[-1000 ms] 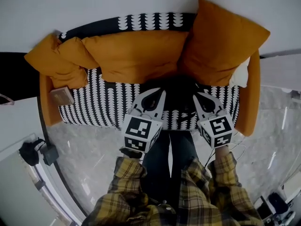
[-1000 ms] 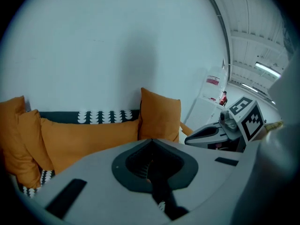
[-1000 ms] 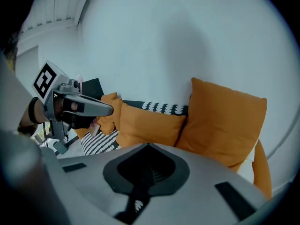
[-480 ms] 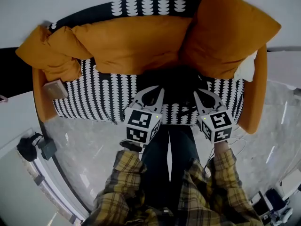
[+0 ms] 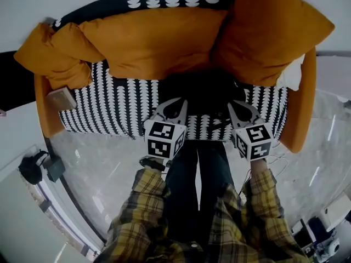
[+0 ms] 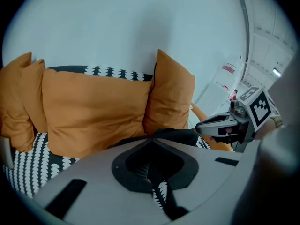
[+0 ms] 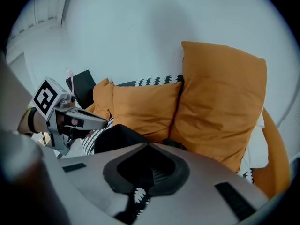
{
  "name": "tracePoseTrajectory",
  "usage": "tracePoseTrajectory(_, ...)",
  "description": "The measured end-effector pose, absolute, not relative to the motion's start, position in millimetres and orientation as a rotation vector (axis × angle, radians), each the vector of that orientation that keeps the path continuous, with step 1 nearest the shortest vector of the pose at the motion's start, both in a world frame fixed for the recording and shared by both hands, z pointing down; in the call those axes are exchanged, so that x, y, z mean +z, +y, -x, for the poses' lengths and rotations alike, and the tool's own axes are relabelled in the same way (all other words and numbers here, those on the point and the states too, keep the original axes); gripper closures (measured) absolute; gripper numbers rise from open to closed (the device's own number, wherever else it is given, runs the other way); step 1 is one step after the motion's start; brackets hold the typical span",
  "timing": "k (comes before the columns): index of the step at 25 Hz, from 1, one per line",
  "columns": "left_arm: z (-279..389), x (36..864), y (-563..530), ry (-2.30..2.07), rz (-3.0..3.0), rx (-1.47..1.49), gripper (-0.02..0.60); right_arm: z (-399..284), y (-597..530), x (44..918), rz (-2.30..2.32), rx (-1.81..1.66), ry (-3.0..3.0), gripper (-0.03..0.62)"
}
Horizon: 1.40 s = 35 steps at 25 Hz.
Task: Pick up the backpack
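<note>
Both my left gripper point(image 5: 176, 107) and right gripper point(image 5: 237, 109) are closed, empty; the backpack point(image 5: 205, 92) looks soft and floppy, so I'd grab a strap.

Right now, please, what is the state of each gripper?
Left gripper: closed, holding nothing.
Right gripper: closed, holding nothing.

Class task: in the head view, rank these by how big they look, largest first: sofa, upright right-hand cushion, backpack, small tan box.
1. sofa
2. cushion
3. backpack, though its dark outline is unclear
4. box
</note>
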<state>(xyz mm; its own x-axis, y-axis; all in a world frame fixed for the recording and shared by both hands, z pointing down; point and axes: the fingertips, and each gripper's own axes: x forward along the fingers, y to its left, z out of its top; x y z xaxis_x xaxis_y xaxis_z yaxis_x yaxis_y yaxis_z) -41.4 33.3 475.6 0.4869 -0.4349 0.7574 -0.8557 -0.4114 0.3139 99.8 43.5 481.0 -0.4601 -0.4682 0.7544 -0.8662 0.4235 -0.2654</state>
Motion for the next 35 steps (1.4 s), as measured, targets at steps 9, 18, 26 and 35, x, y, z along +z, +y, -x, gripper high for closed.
tracePoseTrajectory(9, 50.8, 495.5, 41.9, -1.087, -1.971, 0.823, 0.563, -98.2, 45.0, 485.3, -1.118, 0.876, -2.116, 0.577)
tracePoseTrajectory(18, 60.5, 509.3, 45.0, -1.095, -1.966, 0.887, 0.350, -103.5, 43.4, 486.5, -1.149, 0.786, -2.122, 0.374)
tracePoseTrajectory(26, 73.2, 521.6, 49.1, -1.127, -1.954, 0.912, 0.244, -120.7, 43.5, 513.5, -1.140, 0.741, -2.044, 0.264)
tracePoseTrajectory(35, 94.9, 520.0, 44.1, -1.212, -1.913, 0.919, 0.210, -126.7, 37.8, 541.5, -1.110, 0.835, -2.039, 0.237)
